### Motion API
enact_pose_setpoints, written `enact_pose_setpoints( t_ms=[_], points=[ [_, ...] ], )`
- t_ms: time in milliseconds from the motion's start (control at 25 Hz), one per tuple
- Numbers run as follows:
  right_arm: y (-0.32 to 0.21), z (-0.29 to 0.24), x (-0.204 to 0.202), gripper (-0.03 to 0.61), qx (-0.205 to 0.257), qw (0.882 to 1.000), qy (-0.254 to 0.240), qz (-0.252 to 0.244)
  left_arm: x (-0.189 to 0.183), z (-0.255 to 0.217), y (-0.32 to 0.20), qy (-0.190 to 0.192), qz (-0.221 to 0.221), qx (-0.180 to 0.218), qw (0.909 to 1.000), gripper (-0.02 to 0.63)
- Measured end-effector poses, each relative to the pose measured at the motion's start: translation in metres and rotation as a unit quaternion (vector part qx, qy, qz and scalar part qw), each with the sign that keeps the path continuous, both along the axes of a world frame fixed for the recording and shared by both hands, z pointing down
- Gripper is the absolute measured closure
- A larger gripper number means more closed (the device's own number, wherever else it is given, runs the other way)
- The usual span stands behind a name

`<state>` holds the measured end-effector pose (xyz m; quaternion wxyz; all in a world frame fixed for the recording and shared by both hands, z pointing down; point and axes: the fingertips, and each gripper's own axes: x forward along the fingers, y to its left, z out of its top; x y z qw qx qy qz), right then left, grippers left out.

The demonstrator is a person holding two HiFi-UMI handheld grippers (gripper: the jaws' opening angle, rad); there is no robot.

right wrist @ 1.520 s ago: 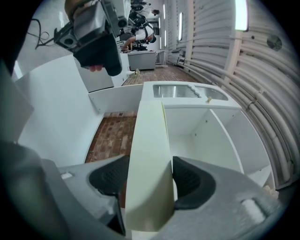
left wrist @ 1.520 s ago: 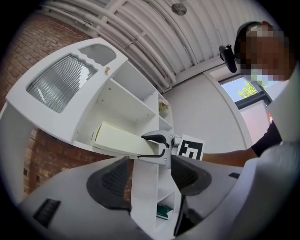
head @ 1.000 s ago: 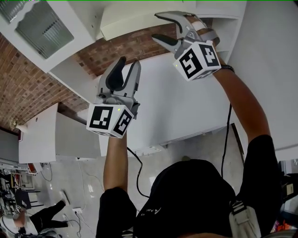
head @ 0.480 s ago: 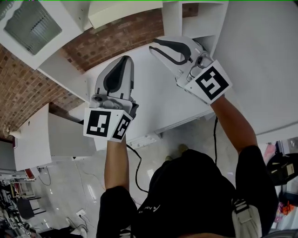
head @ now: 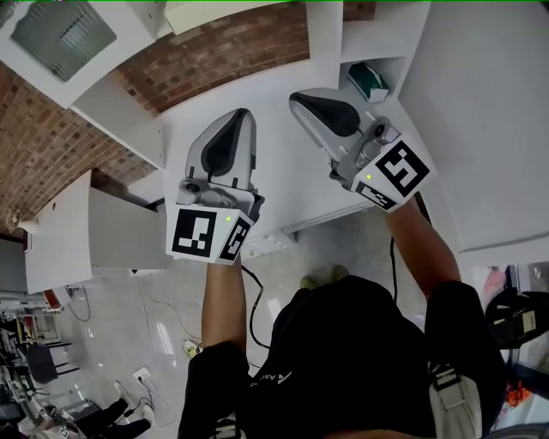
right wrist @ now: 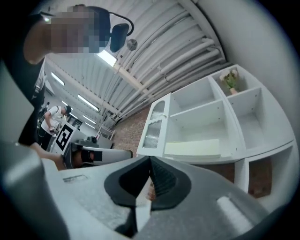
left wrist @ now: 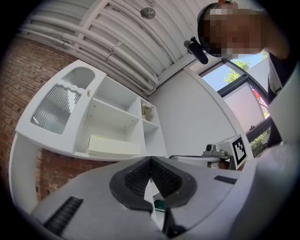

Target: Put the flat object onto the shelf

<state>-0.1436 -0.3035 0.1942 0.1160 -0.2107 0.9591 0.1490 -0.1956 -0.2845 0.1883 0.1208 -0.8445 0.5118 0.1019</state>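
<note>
Left gripper (head: pixel 239 117) and right gripper (head: pixel 302 99): jaws clenched, empty; both held side by side, pointing toward the shelf (right wrist: pixel 206 112).

Right gripper (right wrist: pixel 150 165), jaws pressed together, facing the white shelf unit (right wrist: pixel 243 126).
A pale flat object (right wrist: pixel 193 148) lies on its bottom board, beside the ribbed-glass door (right wrist: pixel 152 124).

Flat object (head: pixel 227 13) cut off above; green item (head: pixel 371 82) perhaps a box.
</note>
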Motion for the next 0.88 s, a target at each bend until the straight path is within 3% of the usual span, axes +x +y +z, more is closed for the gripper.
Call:
enact_pose_setpoints(
  t_ms=[280, 880],
  points=[
    [0.004, 0.015, 0.011, 0.578, -0.034, 0.999, -0.014, -0.039, 0.018, 0.010, -0.001, 0.001, -0.014, -0.009, 0.9999, 0.615],
    [0.005, 0.024, 0.022, 0.580, -0.017, 0.999, 0.005, -0.048, 0.030, 0.015, 0.000, 0.008, -0.033, -0.016, 0.9993, 0.615]
  ],
)
